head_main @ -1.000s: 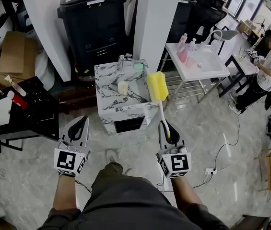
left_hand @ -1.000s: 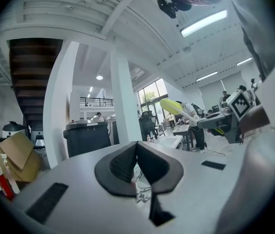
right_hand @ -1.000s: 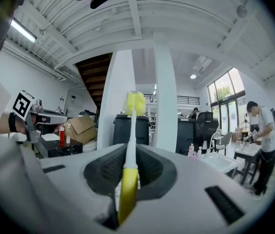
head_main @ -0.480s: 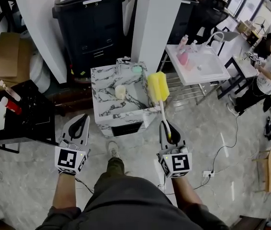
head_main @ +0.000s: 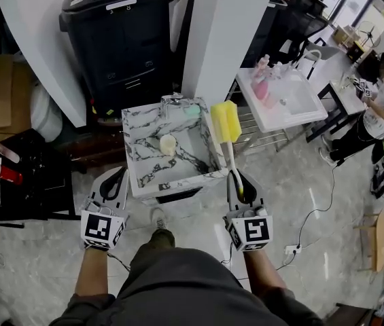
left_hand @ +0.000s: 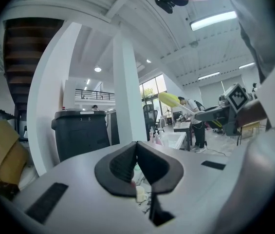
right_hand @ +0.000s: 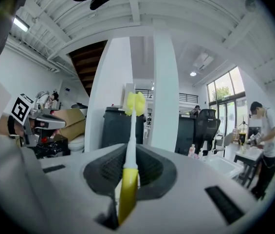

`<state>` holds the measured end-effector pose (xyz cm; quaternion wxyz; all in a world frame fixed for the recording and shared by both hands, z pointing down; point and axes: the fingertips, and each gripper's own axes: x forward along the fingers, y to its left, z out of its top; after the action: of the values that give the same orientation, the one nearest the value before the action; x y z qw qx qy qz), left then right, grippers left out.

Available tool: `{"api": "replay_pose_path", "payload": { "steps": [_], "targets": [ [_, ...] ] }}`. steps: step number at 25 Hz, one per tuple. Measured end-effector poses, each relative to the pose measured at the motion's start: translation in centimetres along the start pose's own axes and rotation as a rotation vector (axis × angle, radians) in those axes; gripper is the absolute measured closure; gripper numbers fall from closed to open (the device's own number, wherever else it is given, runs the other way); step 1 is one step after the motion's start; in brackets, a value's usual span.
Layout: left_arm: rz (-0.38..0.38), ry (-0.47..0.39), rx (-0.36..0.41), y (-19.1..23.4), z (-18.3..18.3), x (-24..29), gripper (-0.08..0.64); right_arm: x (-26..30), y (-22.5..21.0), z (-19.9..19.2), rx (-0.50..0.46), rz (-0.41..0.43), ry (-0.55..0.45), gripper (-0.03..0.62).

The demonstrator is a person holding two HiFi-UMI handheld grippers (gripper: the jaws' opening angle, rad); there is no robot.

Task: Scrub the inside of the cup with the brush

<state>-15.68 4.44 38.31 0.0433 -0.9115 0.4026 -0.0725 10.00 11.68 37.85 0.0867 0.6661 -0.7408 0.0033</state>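
— While the right gripper (head_main: 236,176) is clamped on something yellow, what exactly has it got?
— The brush (head_main: 230,158). Its jaws are closed tight on the yellow grip of the handle. The white stem runs out toward twelve o'clock and ends in a yellow sponge head (head_main: 225,122).
— Where does that head sit?
— From the head view it shows against the right rim of the marble basin (head_main: 137,124). I cannot tell how high above the rim it is.
— And the left gripper (head_main: 117,176)?
— Its jaws are pressed fully together with nothing between them. It hangs by the basin's near left corner.
— Where is the cup (head_main: 168,143)?
— It is a pale cream cup standing upright inside the marble basin, near the middle. From the left gripper it lies at about two o'clock. From the sponge head it lies at roughly eight o'clock, well apart. Neither gripper touches it, and the brush is not in it.
— What surrounds the basin?
— A black bin (head_main: 120,39) stands at eleven o'clock of it and a white pillar (head_main: 225,32) at one o'clock. A white sink table (head_main: 293,104) is out at two to three o'clock, and a person (head_main: 382,104) stands beyond that at the far right
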Motion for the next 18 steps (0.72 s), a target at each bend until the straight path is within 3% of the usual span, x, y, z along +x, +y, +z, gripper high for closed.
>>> {"api": "replay_pose_path", "payload": {
  "steps": [9,18],
  "targets": [
    [-0.072,0.03,-0.042,3.1,-1.8,5.4,0.557,7.1,-0.6,2.1,-0.007,-0.038,0.0,0.558],
    [-0.068,0.053,-0.062,3.7,-2.9,8.6,0.557,10.5,-1.2,1.7,0.001,-0.013,0.003,0.558]
  ]
}}
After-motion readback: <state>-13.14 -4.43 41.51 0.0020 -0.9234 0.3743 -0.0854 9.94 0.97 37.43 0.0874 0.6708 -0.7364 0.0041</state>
